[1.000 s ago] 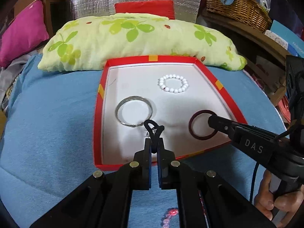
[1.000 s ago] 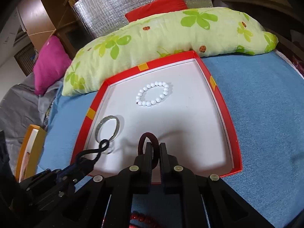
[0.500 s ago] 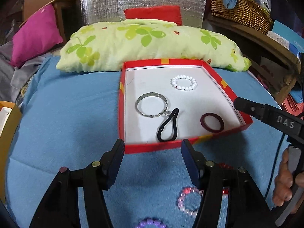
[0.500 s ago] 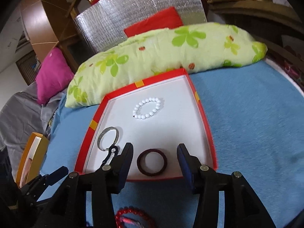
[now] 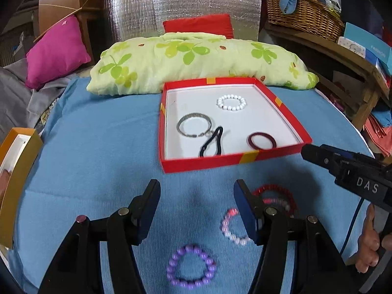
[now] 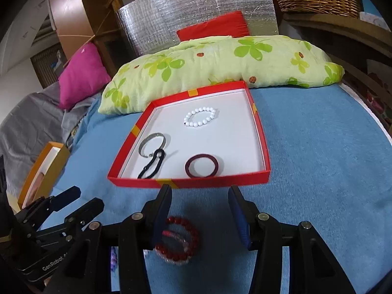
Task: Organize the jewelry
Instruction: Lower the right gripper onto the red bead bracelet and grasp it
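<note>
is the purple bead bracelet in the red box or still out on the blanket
Out. The purple bead bracelet lies on the blue blanket, in front of the red box, below the open left gripper.

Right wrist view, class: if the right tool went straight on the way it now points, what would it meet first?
Probably the near wall of the red box. The right tool is open and points at it over blue cloth; the red bead bracelet lies below it. Height is unclear, so it might pass above.
</note>
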`<state>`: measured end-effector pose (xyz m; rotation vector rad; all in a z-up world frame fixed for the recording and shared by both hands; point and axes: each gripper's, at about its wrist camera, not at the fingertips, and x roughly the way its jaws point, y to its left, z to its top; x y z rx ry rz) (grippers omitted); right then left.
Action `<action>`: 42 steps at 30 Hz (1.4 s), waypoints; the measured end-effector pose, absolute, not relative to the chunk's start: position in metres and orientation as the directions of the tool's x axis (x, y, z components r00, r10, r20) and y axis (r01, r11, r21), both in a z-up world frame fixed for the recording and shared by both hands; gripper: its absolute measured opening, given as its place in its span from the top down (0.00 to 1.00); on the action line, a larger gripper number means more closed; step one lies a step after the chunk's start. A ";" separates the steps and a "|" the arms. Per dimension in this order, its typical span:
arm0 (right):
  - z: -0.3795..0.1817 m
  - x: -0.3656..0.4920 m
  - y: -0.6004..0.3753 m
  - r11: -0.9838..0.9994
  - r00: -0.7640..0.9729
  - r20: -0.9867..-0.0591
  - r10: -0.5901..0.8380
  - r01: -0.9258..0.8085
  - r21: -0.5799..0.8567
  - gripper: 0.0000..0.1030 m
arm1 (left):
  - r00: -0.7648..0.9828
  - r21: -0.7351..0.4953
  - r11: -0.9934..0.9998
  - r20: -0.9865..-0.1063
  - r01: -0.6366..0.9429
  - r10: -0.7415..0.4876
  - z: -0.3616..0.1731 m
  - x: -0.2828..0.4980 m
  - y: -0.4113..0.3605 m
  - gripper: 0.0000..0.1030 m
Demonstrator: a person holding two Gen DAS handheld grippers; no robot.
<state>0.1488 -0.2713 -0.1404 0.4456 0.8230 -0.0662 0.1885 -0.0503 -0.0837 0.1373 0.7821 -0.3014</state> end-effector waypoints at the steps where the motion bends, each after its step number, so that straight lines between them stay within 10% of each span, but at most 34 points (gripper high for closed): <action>1: -0.141 0.147 -0.271 0.906 0.682 -0.723 0.113 0.227 0.356 0.49 | 0.667 0.010 0.948 -0.714 0.317 -0.216 -0.085 0.186 -0.049 0.39; 42: -0.176 0.105 -0.257 0.866 0.594 -0.769 0.234 0.232 0.443 0.54 | 0.540 -0.096 0.939 -0.797 0.332 -0.272 -0.136 0.125 0.013 0.29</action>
